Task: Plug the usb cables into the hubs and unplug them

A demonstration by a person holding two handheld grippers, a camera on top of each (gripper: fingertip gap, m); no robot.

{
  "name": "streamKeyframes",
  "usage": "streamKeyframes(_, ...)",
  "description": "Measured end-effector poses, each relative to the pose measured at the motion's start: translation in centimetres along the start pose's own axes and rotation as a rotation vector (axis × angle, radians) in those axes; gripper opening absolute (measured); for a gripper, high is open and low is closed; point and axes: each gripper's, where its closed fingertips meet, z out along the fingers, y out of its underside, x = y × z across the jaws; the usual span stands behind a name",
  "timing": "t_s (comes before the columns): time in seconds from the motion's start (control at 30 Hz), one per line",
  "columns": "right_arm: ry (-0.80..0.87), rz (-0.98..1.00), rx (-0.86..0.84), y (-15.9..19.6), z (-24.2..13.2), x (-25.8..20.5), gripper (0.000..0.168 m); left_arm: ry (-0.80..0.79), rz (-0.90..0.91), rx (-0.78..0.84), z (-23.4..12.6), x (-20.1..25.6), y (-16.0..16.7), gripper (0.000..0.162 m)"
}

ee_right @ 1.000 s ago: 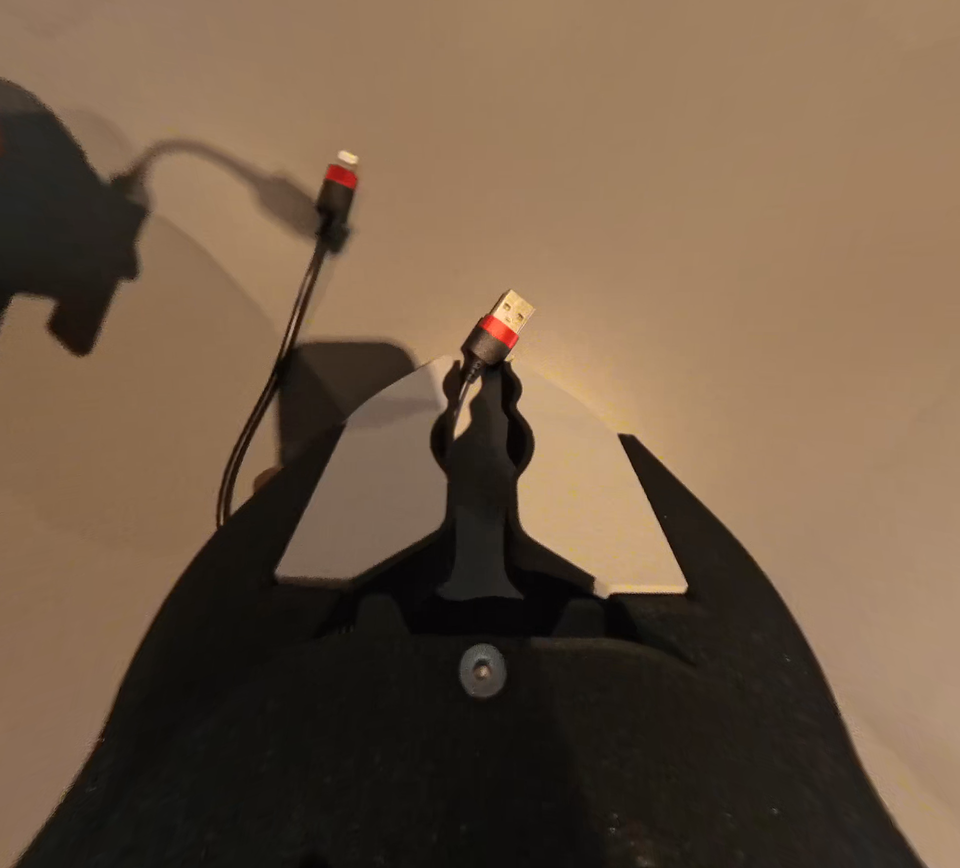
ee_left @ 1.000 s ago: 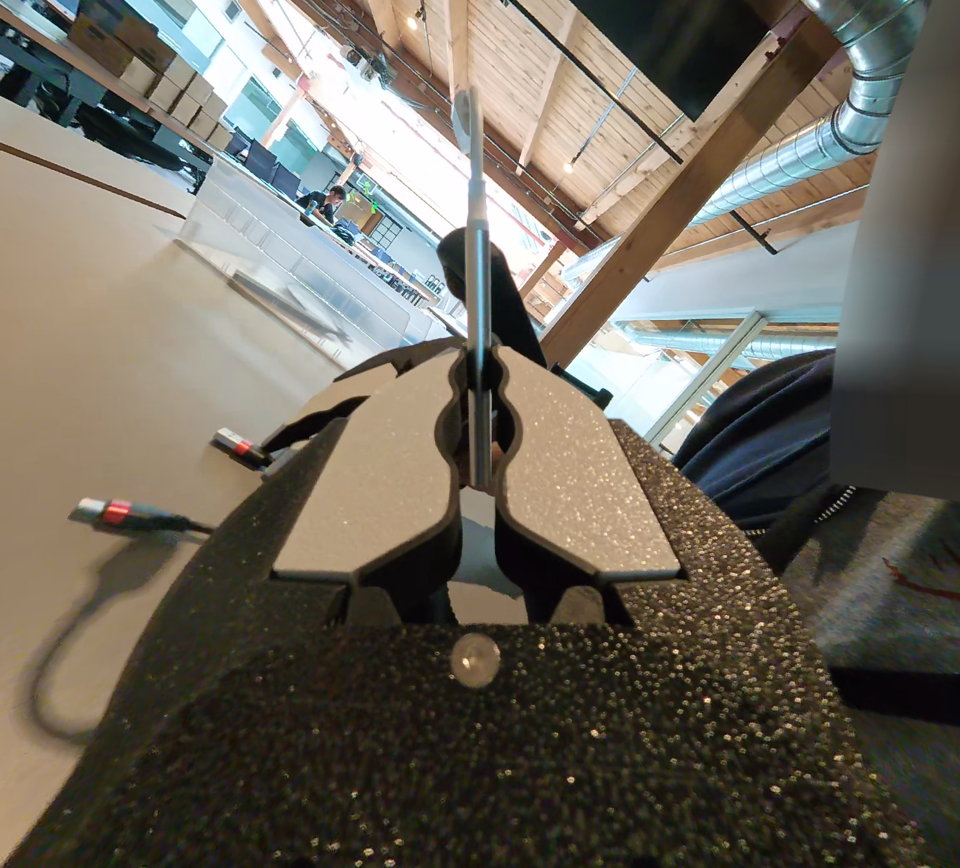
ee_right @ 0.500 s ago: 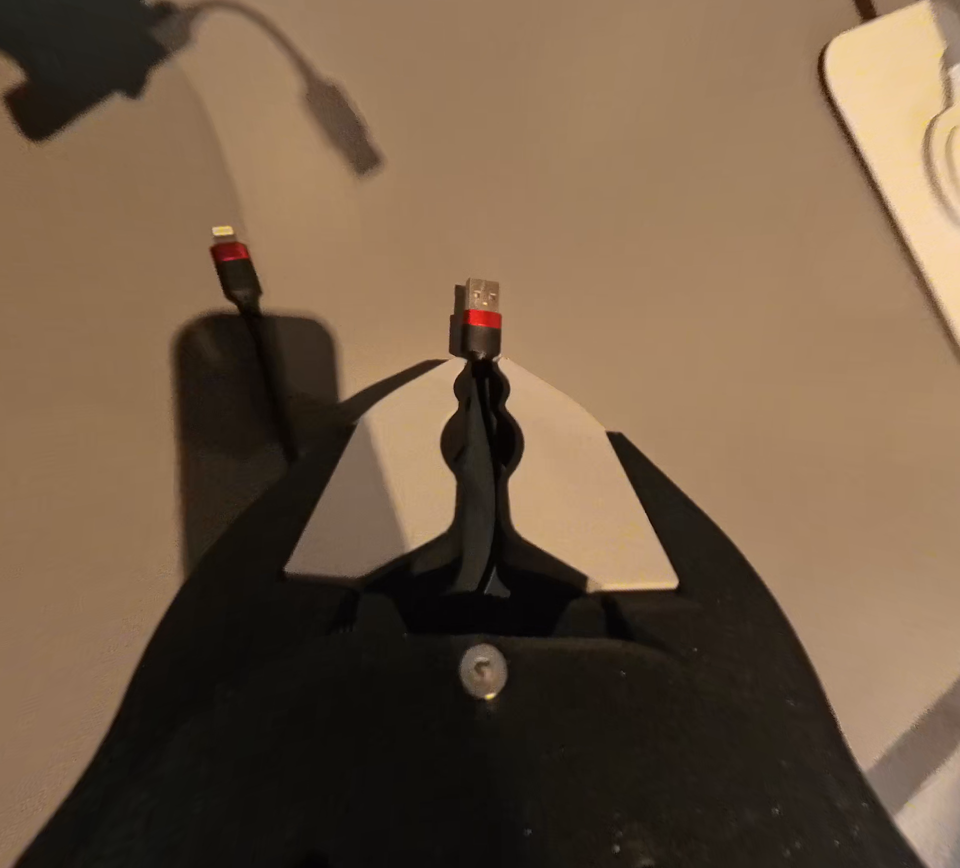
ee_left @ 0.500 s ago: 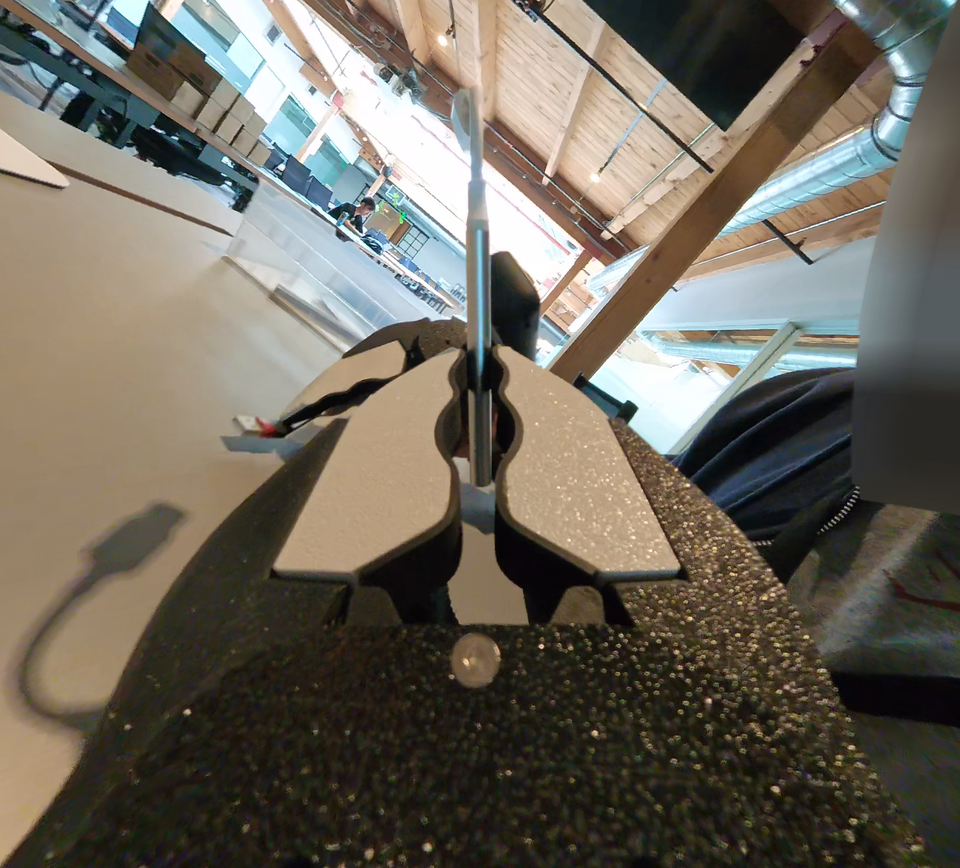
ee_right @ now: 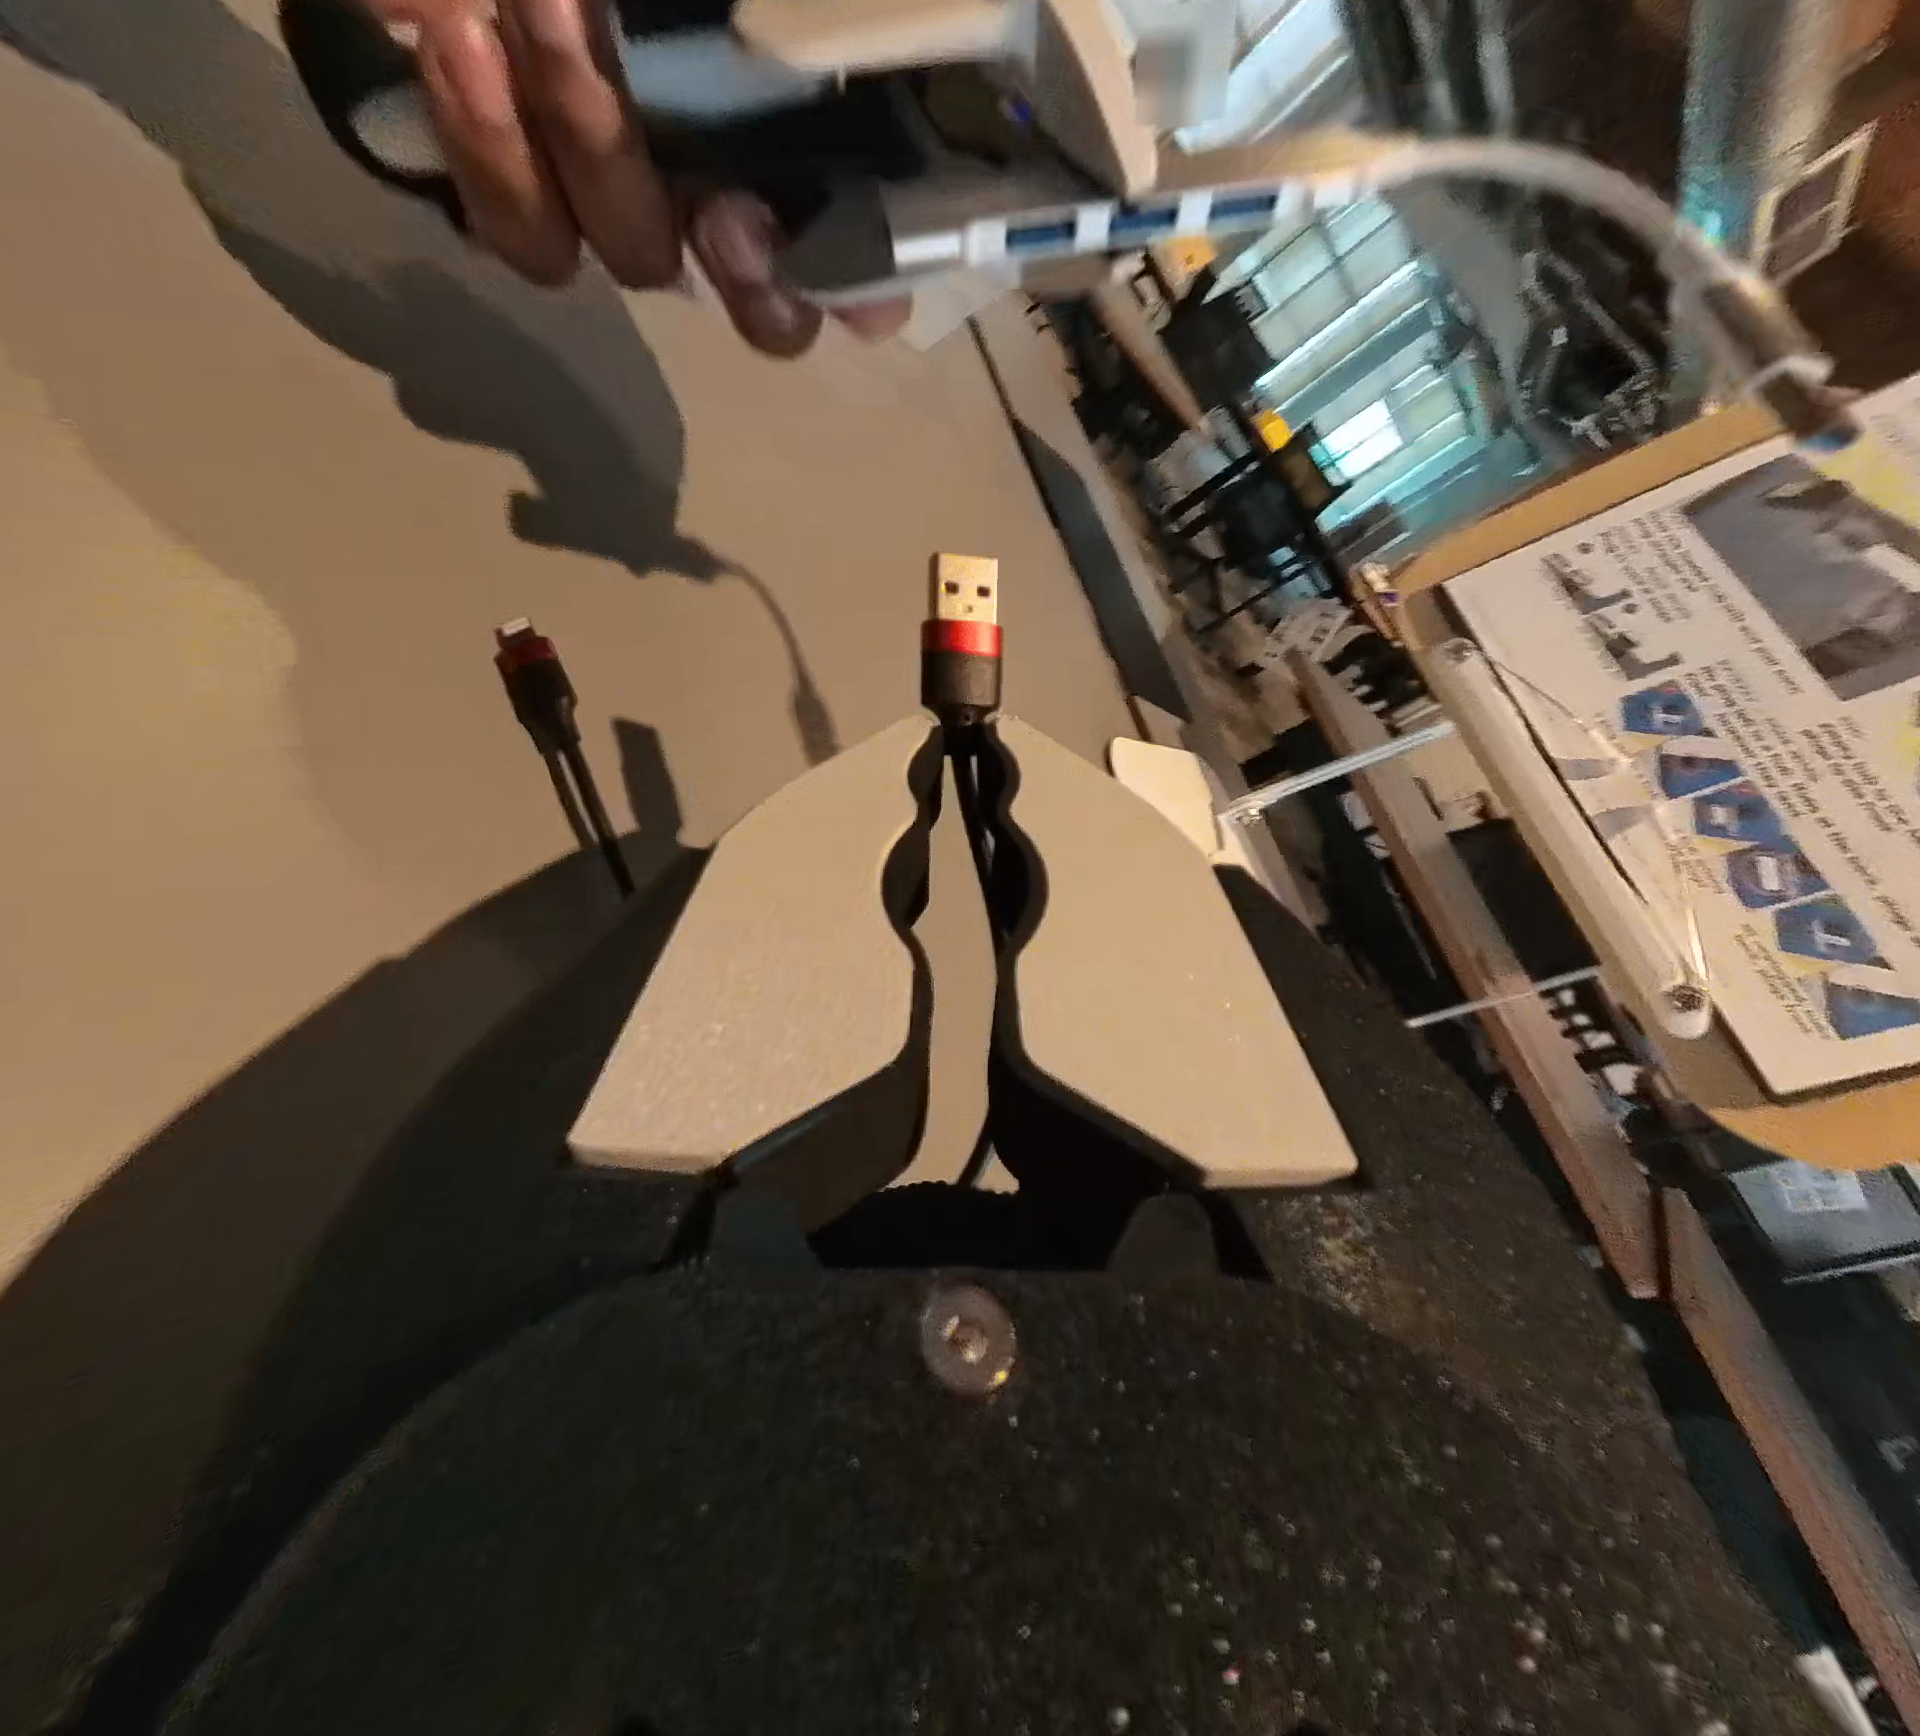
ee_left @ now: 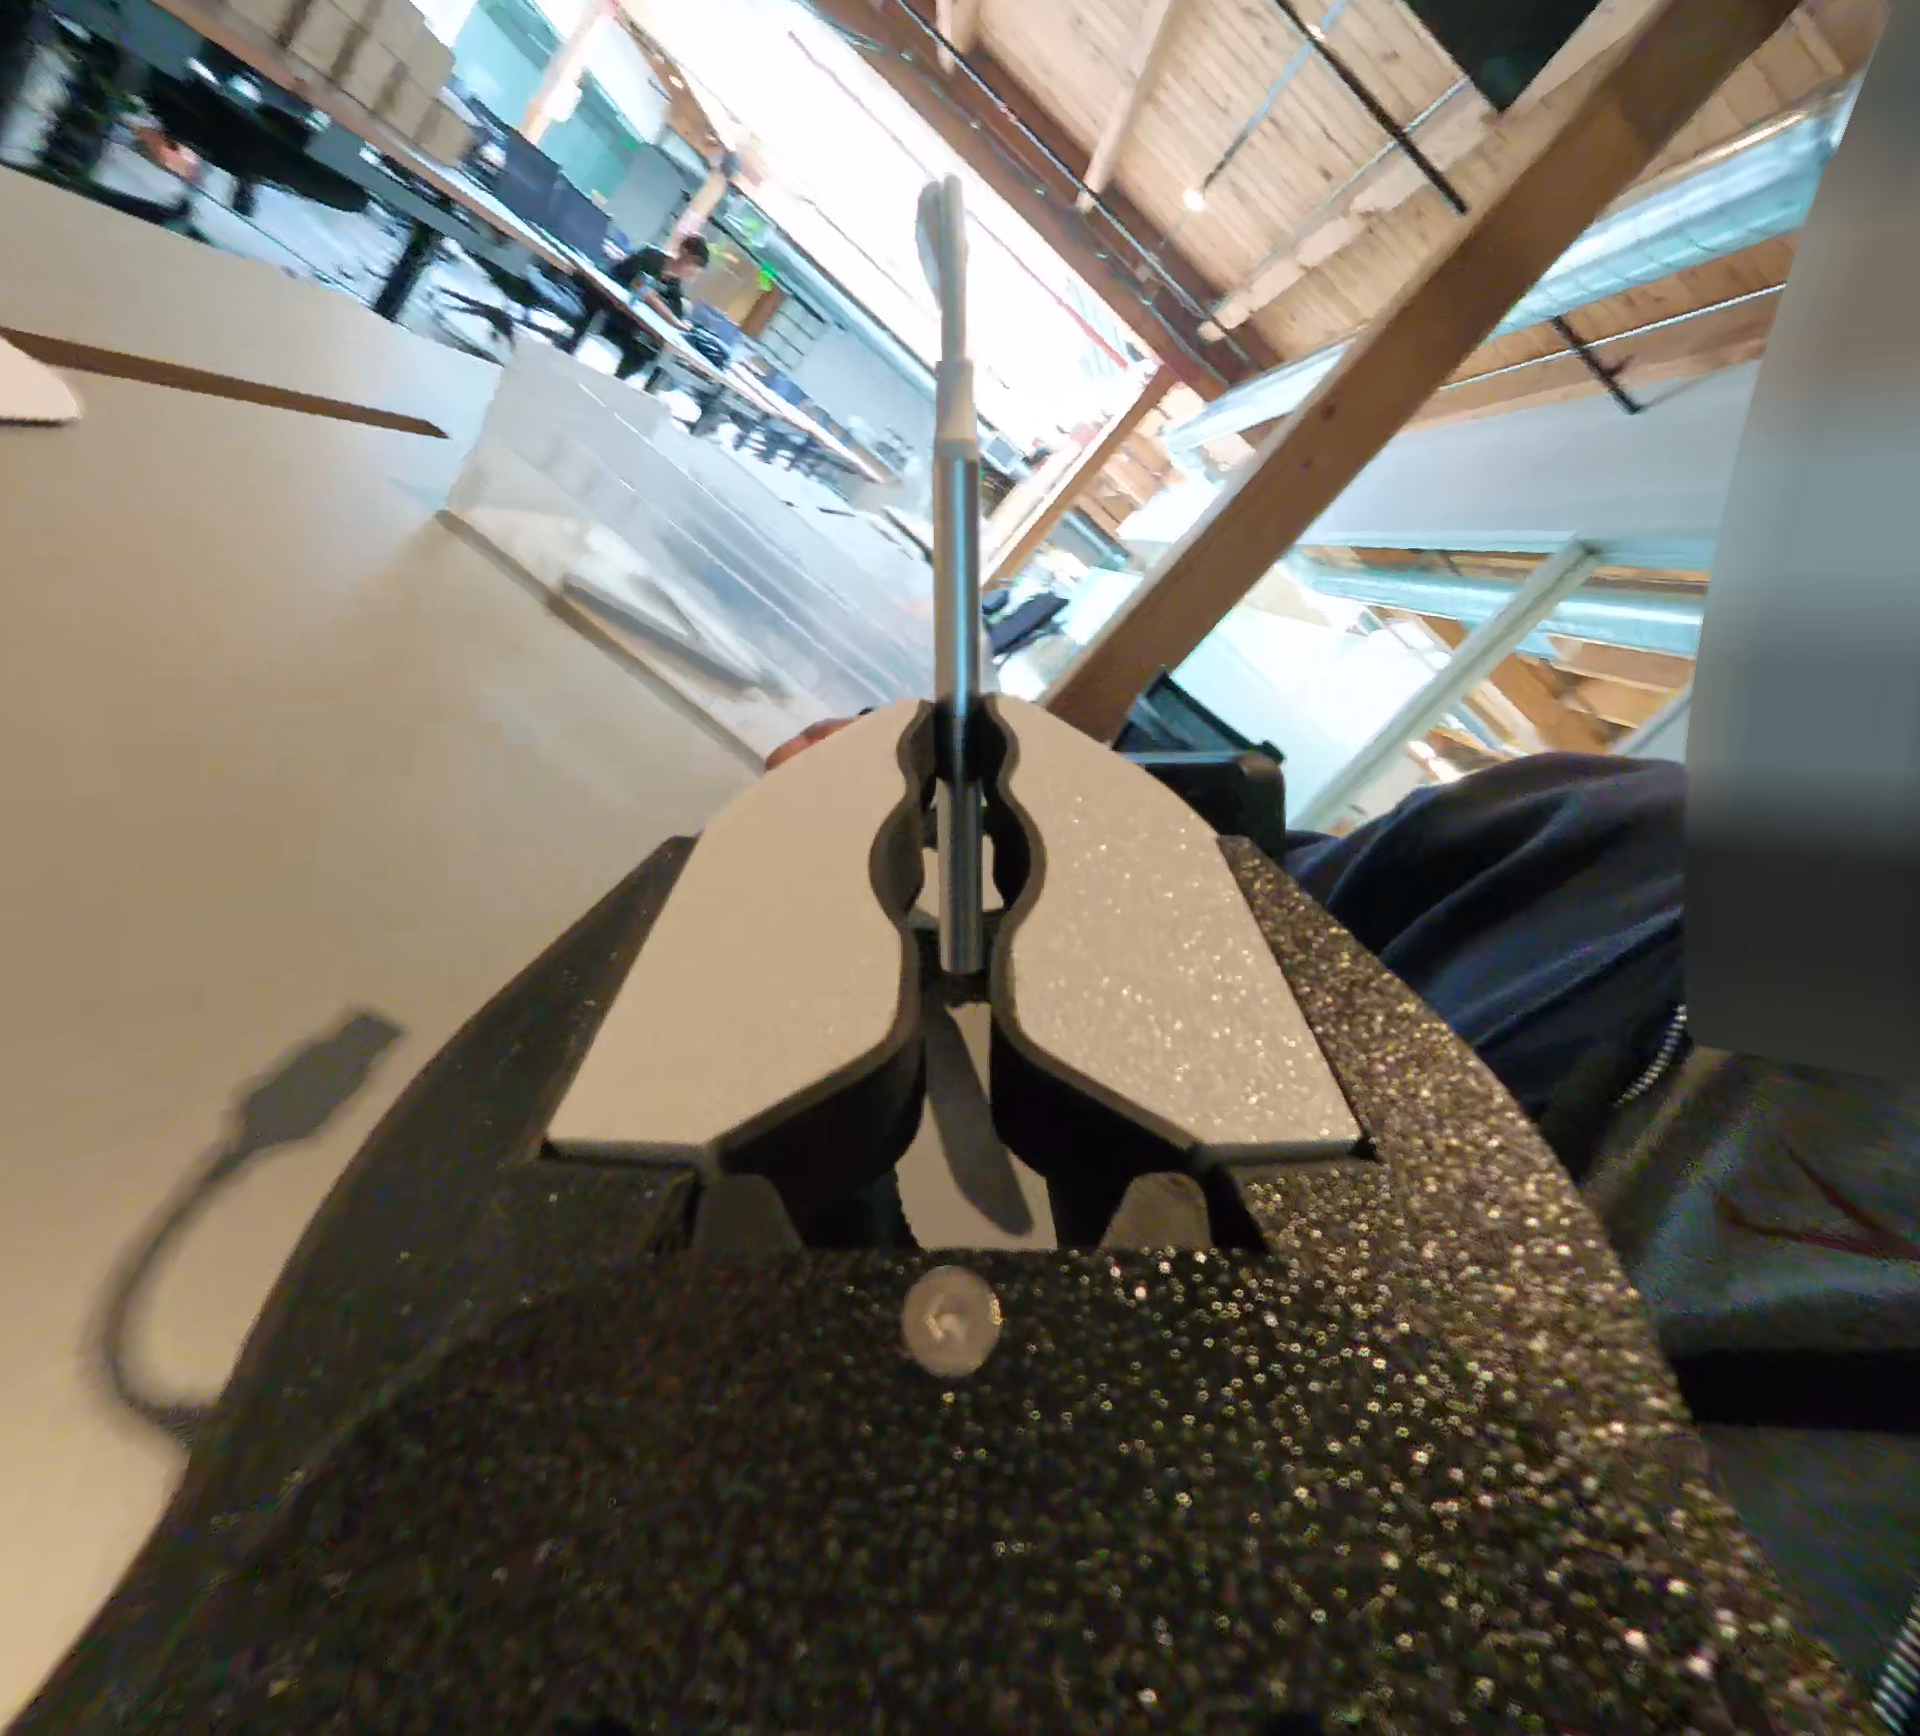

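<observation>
- Our right gripper [ee_right: 964, 730] is pinched down on the black cable just behind its red-banded USB plug [ee_right: 963, 628], so the metal tip sticks straight out past the fingertips, contacts facing the camera.
- Our left gripper [ee_left: 958, 720] is clamped on the silver hub [ee_left: 956, 606]. From its own camera we only see the hub edge-on, a thin strip running straight forward out of the jaws, with its white lead carrying on past the end.
- The bit that matters: in the right wrist view the hub [ee_right: 1091, 226] sits up and ahead of the plug, a little to the right, with its long axis lying crosswise to the plug. Its row of blue ports faces back toward us, so we'd guess the next move is a straight push forward into one of them, once plug and slot line up.
- The hand [ee_right: 582, 24] on the left gripper is blurry, so we can't tell which port is the closest match yet.
- The cable's other end, a smaller red-banded connector [ee_right: 532, 663], hangs off to the left over the table [ee_right: 208, 543], well apart from the hub.
- The table is plain beige. Off its right edge there's a printed sheet under a clear acrylic cover [ee_right: 1714, 751].
- Beyond that it's an open workspace with wooden ceiling beams [ee_left: 1455, 284] and silver ducting.
</observation>
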Motion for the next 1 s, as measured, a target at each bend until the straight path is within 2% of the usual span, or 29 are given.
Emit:
streamKeyframes(0.2, 0.138, -0.064, -0.058, 0.4, 0.0, 1.0, 0.006, 0.107, -0.151, -0.015, 3.4, -2.7, 0.7, 0.007)
streamKeyframes(0.3, 0.179, -0.094, -0.067, -0.1, -0.1, 1.4, 0.006, 0.202, -0.19, 0.006, 3.5, -1.4, 0.9, 0.007)
streamKeyframes(0.4, 0.21, -0.072, -0.055, -0.6, -0.2, 1.9, 0.006, 0.232, -0.194, 0.019, 2.8, -1.0, 0.9, 0.008)
streamKeyframes(0.7, 0.244, -0.031, -0.063, -0.6, -0.4, 2.4, 0.005, 0.208, -0.219, -0.001, 2.4, -1.4, 2.0, 0.007)
streamKeyframes(1.0, 0.219, 0.077, 0.083, -2.5, -1.1, 2.2, 0.006, 0.22, -0.211, -0.01, 2.5, -1.2, 2.2, 0.007)
